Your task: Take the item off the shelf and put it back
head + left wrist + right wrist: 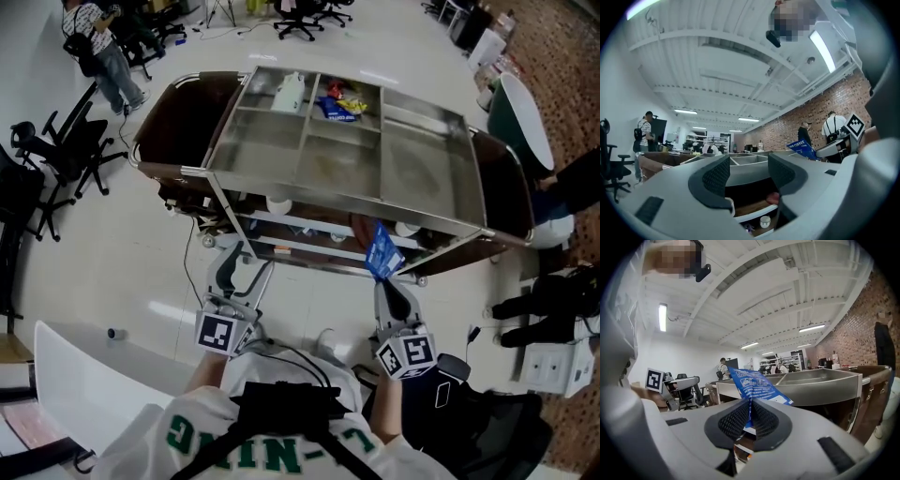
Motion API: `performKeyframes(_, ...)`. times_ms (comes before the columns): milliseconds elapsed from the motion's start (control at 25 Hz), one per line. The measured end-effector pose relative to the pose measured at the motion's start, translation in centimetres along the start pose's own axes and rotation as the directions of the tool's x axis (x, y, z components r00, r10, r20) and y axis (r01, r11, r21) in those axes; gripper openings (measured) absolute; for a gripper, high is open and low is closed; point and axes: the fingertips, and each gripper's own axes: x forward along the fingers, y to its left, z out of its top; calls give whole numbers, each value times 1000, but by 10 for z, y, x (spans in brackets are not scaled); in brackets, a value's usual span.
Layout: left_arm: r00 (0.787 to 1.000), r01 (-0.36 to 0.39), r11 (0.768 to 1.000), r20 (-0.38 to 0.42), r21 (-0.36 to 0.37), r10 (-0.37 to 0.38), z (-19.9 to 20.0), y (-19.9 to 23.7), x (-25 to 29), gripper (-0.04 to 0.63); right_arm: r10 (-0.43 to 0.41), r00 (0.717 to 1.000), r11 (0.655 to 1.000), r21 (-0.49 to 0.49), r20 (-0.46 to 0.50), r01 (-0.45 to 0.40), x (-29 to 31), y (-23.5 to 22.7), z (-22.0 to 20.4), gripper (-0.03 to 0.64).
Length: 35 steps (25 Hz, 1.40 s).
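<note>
The right tool is fully closed, its two dark ribbed pads pinching the lower edge of a blue packet. In the right gripper view, the right tool holds the blue packet so that it stands up out of the pads and leans toward the right of the frame. Its white panels and small print there are too fine to read. In the left gripper view, the blue packet shows at centre right, and the white word "COFFEE" can be read on it.

In the head view the packet sits at lower centre right, against the front rim of the shelf unit. Whether it touches the rim cannot be told.

The left tool is at the lower left of the unit's front. In its own view, the left tool has its jaws wide apart with nothing between them. Through the gap show the steel top's edge and, lower down, a white cup on a lower shelf.

The unit's steel top is split into compartments. At the upper centre of the head view, one far compartment holds a white bottle and the next holds colourful packets.

At the bottom edge, the wearer's white shirt carries green lettering in which "NING" can be made out.

A person stands at the upper left, near office chairs.
</note>
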Motion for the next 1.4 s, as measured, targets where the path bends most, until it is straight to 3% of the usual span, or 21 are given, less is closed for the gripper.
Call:
performKeyframes(240, 999, 35, 993, 0, -108, -35, 15, -19, 11, 256, -53, 998, 998, 12, -17, 53, -14, -15, -12, 35)
performKeyframes(400, 998, 59, 992, -3, -107, -60, 11, -26, 16, 256, -74, 997, 997, 19, -27, 75, -22, -19, -20, 35)
performKeyframes(560, 997, 80, 995, -5, -55, -81, -8, -28, 16, 256, -84, 995, 996, 37, -51, 86, -29, -21, -33, 35)
performKeyframes(720, 994, 106, 990, -12, -88, -108, -8, -39, 22, 256, -93, 993, 994, 47, -72, 97, -33, -23, -42, 35)
performKeyframes(960, 992, 126, 990, -21, -70, -127, -19, -44, 23, 256, -114, 990, 990, 77, -88, 121, -36, -34, -49, 35)
performKeyframes(1400, 988, 136, 984, -50, -116, -143, -21, -49, 32, 255, -83, 987, 992, 79, -137, 95, -17, -32, -65, 35)
